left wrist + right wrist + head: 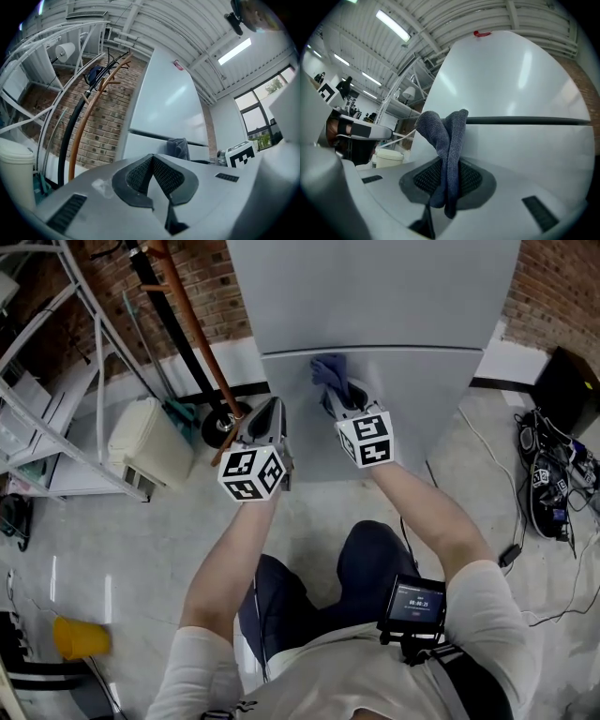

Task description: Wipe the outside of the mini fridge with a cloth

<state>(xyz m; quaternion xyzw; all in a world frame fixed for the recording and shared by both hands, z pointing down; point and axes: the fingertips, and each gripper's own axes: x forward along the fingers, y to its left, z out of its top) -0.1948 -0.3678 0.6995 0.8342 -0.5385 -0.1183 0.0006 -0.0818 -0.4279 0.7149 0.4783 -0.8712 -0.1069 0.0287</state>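
Observation:
The grey mini fridge (375,306) stands ahead of me, with a dark seam between its upper and lower doors. My right gripper (339,399) is shut on a blue-grey cloth (328,374), whose free end sits against the lower door just under the seam. In the right gripper view the cloth (445,140) sticks up from the closed jaws in front of the fridge (520,89). My left gripper (267,418) is shut and empty, held near the fridge's left edge. In the left gripper view its pads (154,176) meet, with the fridge (164,108) and cloth (179,149) beyond.
A wooden coat stand (192,324) and a black pole lean by the brick wall left of the fridge. A white bin (150,442) and a metal rack (56,381) stand further left. Cables and shoes (553,484) lie on the floor to the right.

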